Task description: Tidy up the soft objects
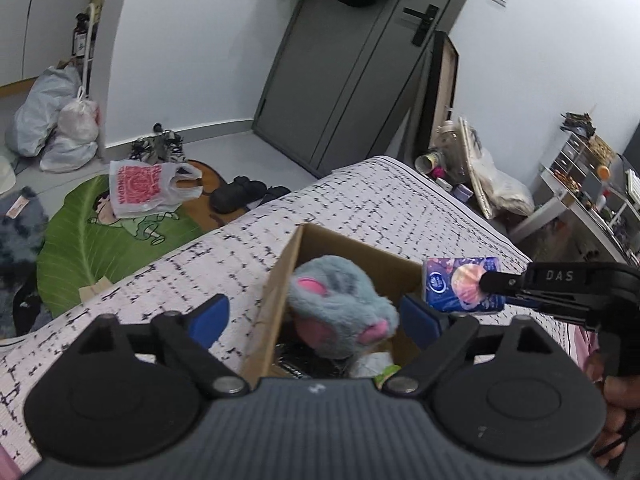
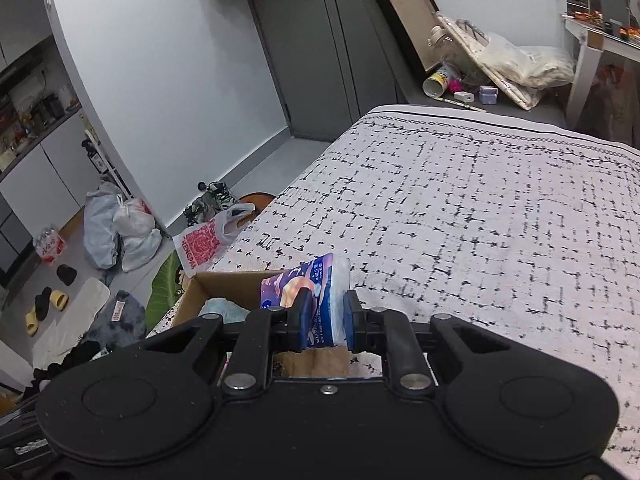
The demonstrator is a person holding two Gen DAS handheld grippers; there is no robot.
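Left fingers [image 1: 316, 316] spread over box [image 1: 276, 292], right fingers [image 2: 324, 320] pinching tissue pack [image 2: 320, 292] at its rim.

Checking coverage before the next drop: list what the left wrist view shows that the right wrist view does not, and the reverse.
Left wrist only: the whole grey plush in the box, the open left gripper above it, the door handle.
Right wrist only: yellow slippers on the floor, and how the right gripper pinches the tissue pack.
Both: box, tissue pack, bed, pink-print bag.
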